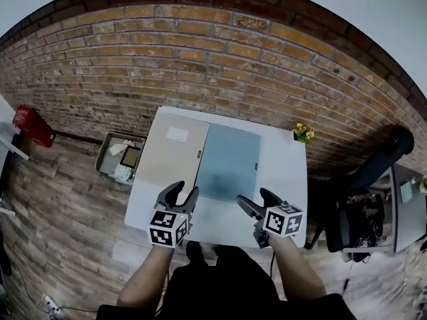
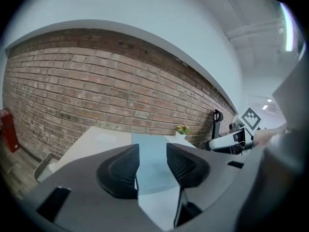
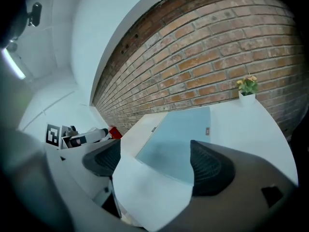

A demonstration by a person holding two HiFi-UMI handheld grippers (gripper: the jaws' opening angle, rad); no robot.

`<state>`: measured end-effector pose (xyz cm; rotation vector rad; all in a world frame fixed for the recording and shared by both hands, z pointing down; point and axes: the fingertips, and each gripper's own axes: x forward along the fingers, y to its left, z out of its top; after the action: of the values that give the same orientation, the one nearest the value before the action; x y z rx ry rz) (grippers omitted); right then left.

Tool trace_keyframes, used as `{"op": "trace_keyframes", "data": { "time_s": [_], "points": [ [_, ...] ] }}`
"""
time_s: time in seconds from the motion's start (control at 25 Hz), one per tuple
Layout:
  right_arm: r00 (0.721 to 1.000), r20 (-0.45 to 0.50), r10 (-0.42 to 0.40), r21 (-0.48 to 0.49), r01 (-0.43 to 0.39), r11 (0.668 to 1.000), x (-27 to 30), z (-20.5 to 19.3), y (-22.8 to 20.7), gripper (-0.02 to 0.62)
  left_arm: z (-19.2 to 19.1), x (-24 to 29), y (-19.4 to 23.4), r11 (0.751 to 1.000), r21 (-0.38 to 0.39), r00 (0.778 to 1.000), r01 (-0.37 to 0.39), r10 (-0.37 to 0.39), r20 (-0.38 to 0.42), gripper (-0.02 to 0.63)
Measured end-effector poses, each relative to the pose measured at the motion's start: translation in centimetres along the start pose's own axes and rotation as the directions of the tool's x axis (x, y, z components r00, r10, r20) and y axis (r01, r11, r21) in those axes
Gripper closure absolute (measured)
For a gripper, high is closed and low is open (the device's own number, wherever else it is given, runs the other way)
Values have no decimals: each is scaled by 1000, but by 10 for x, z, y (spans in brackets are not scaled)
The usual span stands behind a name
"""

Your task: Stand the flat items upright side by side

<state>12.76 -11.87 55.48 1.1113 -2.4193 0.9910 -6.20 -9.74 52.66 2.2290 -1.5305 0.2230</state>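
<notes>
Two flat items lie side by side on the white table [image 1: 283, 172]: a beige one [image 1: 172, 153] on the left and a blue-grey one [image 1: 228, 160] on the right, their long edges touching. My left gripper [image 1: 181, 193] hovers at the table's near edge, open and empty, pointing at the seam between them. In the left gripper view the blue-grey item [image 2: 149, 144] shows through the gap, with the beige item [image 2: 96, 141] to its left. My right gripper [image 1: 255, 200] is open wide near the front right, holding nothing, with the blue-grey item [image 3: 181, 139] ahead.
A small potted plant [image 1: 303, 133] stands at the table's back right corner. A brick wall runs behind the table. On the floor to the left are a box of odds and ends [image 1: 120, 157] and a red crate [image 1: 33, 125]. A black chair [image 1: 373, 172] stands at the right.
</notes>
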Motion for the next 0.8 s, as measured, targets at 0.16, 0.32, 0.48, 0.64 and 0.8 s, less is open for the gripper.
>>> {"op": "trace_keyframes", "data": {
  "time_s": [0.16, 0.32, 0.48, 0.64, 0.8],
  "points": [
    [1000, 20, -23, 24, 23, 999, 5, 12, -18, 110, -14, 23, 0, 998, 13, 995, 62, -61, -78, 320],
    [998, 45, -50, 15, 50, 999, 7, 21, -35, 76, -24, 40, 2, 997, 27, 990, 68, -64, -123, 247],
    [996, 59, -60, -9, 61, 998, 7, 29, -49, 43, -16, 51, 4, 998, 51, 992, 48, -42, -123, 193],
    [991, 105, -86, -22, 89, 996, 4, 41, -58, 13, -5, 57, 0, 997, 61, 995, 50, -45, -89, 138],
    [986, 141, -88, -64, 98, 993, 0, 57, -59, 11, 28, 57, -7, 994, 96, 999, 43, -43, -4, 117]
  ]
}}
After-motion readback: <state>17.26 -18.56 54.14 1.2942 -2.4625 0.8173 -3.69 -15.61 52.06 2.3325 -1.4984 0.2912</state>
